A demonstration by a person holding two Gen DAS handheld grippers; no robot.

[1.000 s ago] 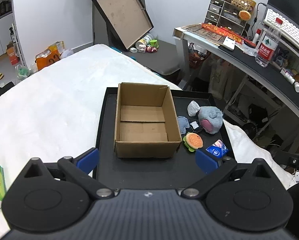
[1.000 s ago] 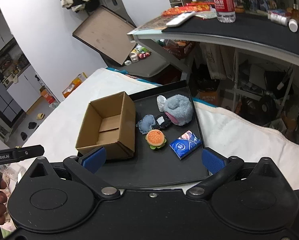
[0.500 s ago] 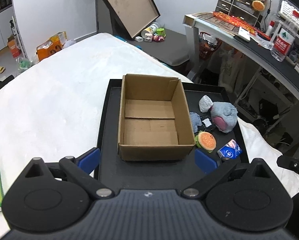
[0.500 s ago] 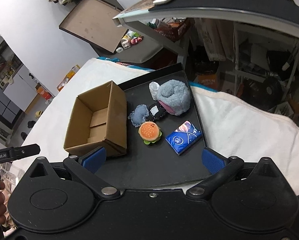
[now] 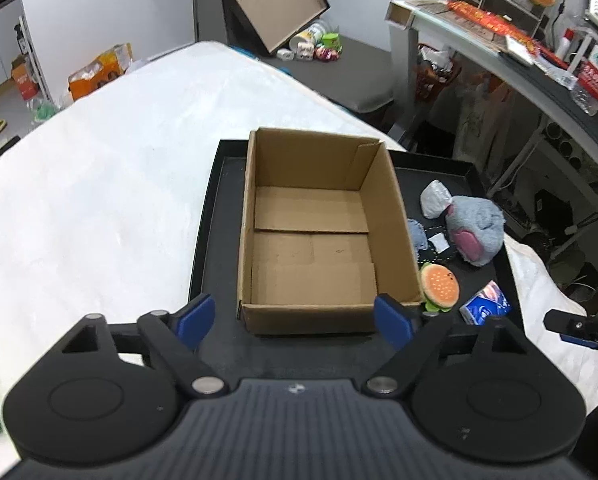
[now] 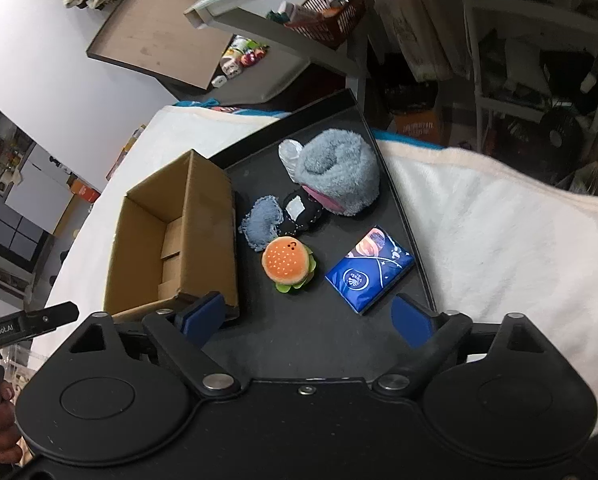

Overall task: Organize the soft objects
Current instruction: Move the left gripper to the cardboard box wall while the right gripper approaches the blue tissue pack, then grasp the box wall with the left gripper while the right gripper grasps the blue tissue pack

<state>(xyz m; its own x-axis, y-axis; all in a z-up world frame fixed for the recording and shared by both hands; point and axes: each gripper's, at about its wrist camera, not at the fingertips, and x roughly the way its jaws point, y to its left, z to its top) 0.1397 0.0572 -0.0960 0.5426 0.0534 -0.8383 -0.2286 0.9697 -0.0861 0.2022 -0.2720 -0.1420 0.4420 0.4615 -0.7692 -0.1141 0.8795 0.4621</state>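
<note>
Blue pads tip both tools, and both sets of fingers stand wide apart with nothing between them. The left tool point(image 5: 295, 316) hangs over the near end of the cardboard box point(image 5: 319, 236), its pads straddling the box's near wall; the box is open at the top and bare inside. The right tool point(image 6: 307, 316) hovers over the near part of the black tray point(image 6: 331, 336), with its left pad close to the near right corner of the box and its right pad just short of the blue tissue pack point(image 6: 370, 270).

All the soft things lie on the tray to the right of the box, apart from both tools. The burger plush point(image 6: 287, 262) sits nearest the box's near right corner, between the pads of the right tool and a little beyond them. Just past it, a small blue denim plush point(image 6: 262, 225) rests close by the box's right wall, touching a dark dotted plush point(image 6: 302, 211) with a white tag. Farther still lies the big grey fluffy plush point(image 6: 339, 176), with a silvery-white pouch point(image 6: 290, 152) at its far side. The tray itself rests on a bed with a white cover point(image 5: 99, 184).
</note>
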